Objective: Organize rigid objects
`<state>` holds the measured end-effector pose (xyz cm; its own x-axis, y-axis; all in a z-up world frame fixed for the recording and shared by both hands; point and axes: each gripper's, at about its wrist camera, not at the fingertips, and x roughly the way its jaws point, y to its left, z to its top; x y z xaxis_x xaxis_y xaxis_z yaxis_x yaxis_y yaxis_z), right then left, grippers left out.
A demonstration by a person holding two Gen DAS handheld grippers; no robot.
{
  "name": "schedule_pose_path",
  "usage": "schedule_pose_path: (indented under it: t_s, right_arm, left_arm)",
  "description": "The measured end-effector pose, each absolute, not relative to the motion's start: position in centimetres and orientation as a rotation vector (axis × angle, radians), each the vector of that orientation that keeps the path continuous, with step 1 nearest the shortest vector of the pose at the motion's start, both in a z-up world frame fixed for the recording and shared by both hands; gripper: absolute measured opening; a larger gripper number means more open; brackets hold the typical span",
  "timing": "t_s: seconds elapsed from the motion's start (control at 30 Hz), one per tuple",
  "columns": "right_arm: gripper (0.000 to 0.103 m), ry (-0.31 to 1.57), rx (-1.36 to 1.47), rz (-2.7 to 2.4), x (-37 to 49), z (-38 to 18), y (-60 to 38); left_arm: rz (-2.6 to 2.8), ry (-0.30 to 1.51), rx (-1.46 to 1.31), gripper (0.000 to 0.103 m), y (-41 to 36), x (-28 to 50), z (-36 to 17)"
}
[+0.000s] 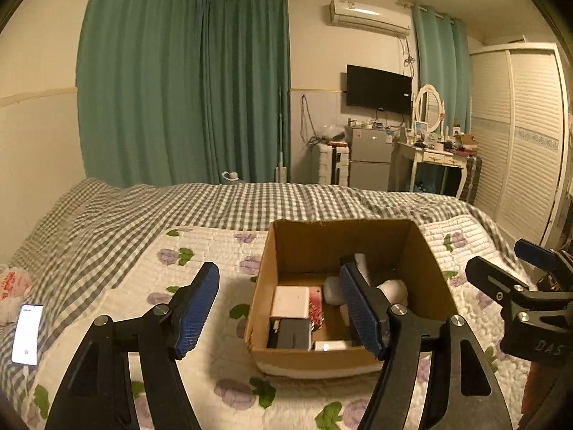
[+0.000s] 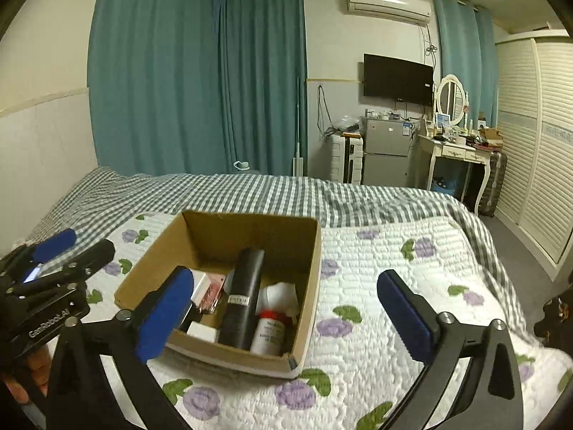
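Observation:
An open cardboard box (image 1: 304, 247) (image 2: 215, 231) sits on the flowered quilt. It holds several rigid items: a tall black bottle (image 2: 243, 297), a white bottle with a red cap (image 2: 268, 333), a white round object (image 2: 279, 295), a white box (image 1: 290, 301), a dark grey box (image 1: 292, 335) and a pink item (image 2: 211, 294). My left gripper (image 1: 281, 313) is open and empty, hovering at the box's near left side. My right gripper (image 2: 286, 319) is open and empty, its left finger over the box's near left corner.
The bed has a grey checked cover (image 1: 215, 204) and a white flowered quilt (image 2: 394, 286). A lit phone (image 1: 27, 333) lies at the left. Beyond the bed stand a small fridge (image 1: 369, 154), a dressing table (image 1: 433, 157), a wardrobe (image 1: 519, 136) and green curtains (image 1: 179, 89).

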<state>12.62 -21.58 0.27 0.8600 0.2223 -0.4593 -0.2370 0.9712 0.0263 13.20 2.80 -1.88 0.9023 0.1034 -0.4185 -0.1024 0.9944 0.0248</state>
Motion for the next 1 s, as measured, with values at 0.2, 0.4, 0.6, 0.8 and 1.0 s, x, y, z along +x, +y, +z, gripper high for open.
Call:
schedule_pose_path:
  t_s: [0.2,0.4,0.6,0.8,1.0]
  right_arm:
    - [0.103,0.476,-0.074,0.220,11.7,-1.3,-21.0]
    - [0.103,0.461,-0.041,0.191,11.3,-1.6,-21.3]
    - [0.103,0.468,-0.044,0.177,11.2,-1.6,-21.3]
    - [0.103,0.462,-0.077,0.172,10.8,-1.6,-20.8]
    - [0.103,0.470,-0.068,0.164,11.0,-1.8,-21.0]
  left_arm:
    - [0.115,0.396,0.041,0.074,2.2,12.0,-2.2]
    - [0.121,0.407,0.045,0.074,2.2,12.1,-2.8]
    - [0.128,0.421,0.042,0.074,2.4,12.2,-3.2]
    - [0.130,0.433,0.033,0.074,2.6,12.2,-3.4]
    - [0.132,0.434,0.037,0.074,2.5,12.2,-3.4]
